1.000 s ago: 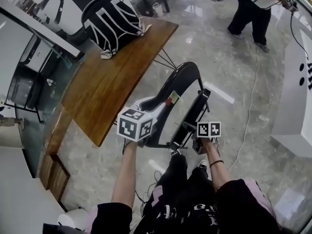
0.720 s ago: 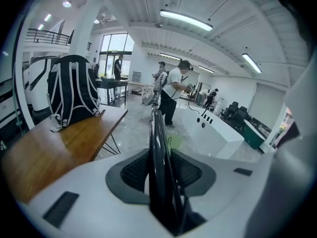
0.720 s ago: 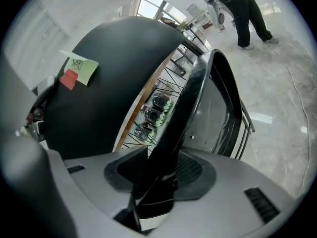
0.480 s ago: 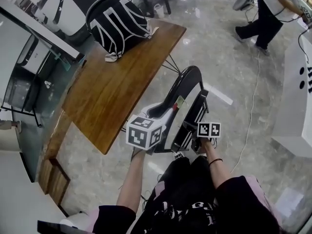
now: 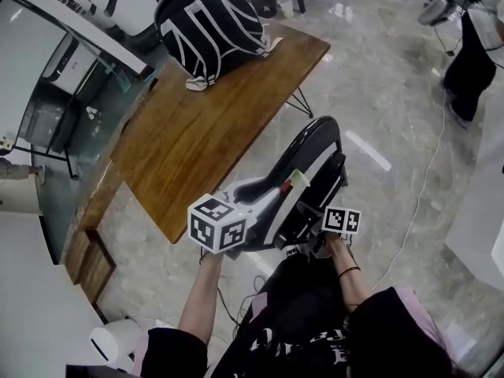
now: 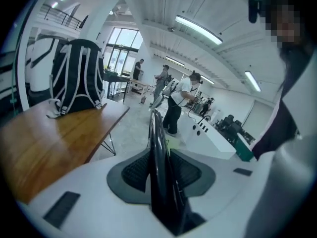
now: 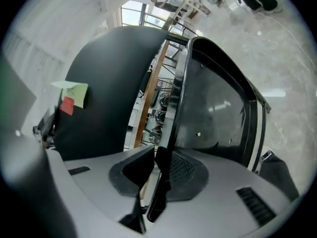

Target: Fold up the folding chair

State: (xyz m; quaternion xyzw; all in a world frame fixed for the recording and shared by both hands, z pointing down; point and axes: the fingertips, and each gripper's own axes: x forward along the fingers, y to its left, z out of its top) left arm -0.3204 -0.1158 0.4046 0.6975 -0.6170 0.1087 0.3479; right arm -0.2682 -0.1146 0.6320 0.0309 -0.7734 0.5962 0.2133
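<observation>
L gripper (image 6: 161,170) clamped on folding chair (image 5: 311,144) back, R gripper (image 7: 161,170) jaws just closing on seat edge; next: squeeze halves flat

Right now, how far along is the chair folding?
Mostly done: the black folding chair beside the brown wooden table has its two panels nearly together. In hand: the left gripper clamps one panel's edge; the right gripper, whose jaws have just been closing, pinches the other's thin rim. Left: the narrow gap between the panels must be pressed shut.
</observation>
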